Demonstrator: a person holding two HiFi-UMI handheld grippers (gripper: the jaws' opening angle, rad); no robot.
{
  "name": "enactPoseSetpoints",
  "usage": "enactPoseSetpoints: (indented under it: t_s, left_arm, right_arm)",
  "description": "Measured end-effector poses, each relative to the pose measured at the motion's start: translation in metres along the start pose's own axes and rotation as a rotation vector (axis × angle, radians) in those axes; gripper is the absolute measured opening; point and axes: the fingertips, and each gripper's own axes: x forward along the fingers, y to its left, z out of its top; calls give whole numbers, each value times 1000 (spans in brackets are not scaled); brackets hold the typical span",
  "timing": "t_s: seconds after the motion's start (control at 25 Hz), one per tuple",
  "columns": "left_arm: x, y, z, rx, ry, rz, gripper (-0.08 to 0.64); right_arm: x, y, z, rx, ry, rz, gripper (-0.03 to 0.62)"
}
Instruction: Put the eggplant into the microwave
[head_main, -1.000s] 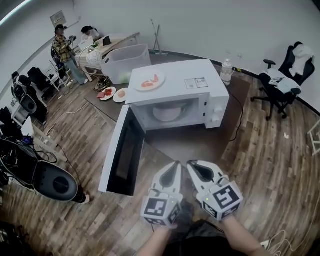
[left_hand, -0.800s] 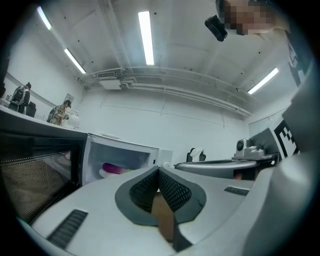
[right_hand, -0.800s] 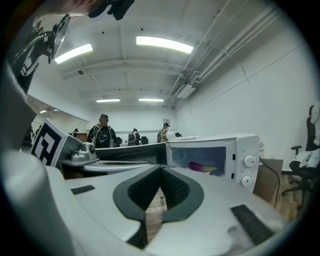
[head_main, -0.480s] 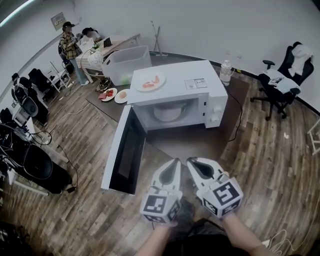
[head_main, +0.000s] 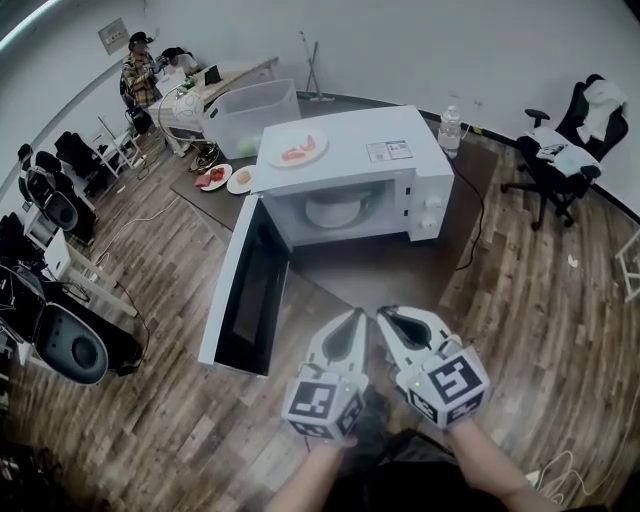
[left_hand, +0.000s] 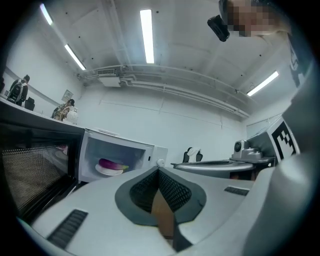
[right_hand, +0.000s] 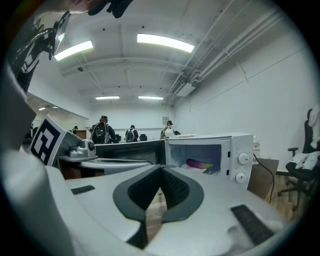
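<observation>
The person (head_main: 138, 68) at the far left stands nearer the top corner than a second ago. The two small plates (head_main: 225, 180) on the table's (head_main: 400, 275) left edge have not shifted. The microwave's door (head_main: 243, 292) hangs wide open to the left, as before. The microwave (head_main: 350, 170) sits mid-table with a plate of red food (head_main: 297, 152) on its roof.

Inside the microwave, the eggplant (left_hand: 112, 164) lies on a white plate (head_main: 333, 210), purple with a green end. It shows best in the two gripper views.

The left gripper (head_main: 355, 316) is low in the head view, off the table's near edge, with its jaws pressed together on nothing. The right gripper (head_main: 384, 316) is just beside it, jaws likewise closed and empty. Both have kept much the same place.

A bottle (head_main: 449, 130) stands at the table's far right corner. An office chair (head_main: 560, 160) is well apart on the floor at right.
</observation>
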Motion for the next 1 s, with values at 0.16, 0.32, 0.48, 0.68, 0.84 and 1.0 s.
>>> enactPoseSetpoints:
  t_s: [0.16,0.32,0.48,0.68,0.84,1.0]
  left_arm:
    - [-7,4,-7,-2,18,15,0]
    - [-15,8,-17,-3,34,29,0]
    - [-21,15,-19,-2,46,36,0]
    - [-22,21,-19,-5,52,20,0]
    - [-23,25,-13,-6,60,6,0]
    - [-33,26,-8,-10,69,-20,0]
  right_arm:
    - [1,5,-6,0,8,5,0]
    - [1,11,-12,4,20,17,1]
    - [6,17,-15,12,9,21,0]
    - [11,22,-16,26,24,14,0]
    - [15,26,-11,32,31,-3,0]
    - [16,35,-8,41,35,-23,0]
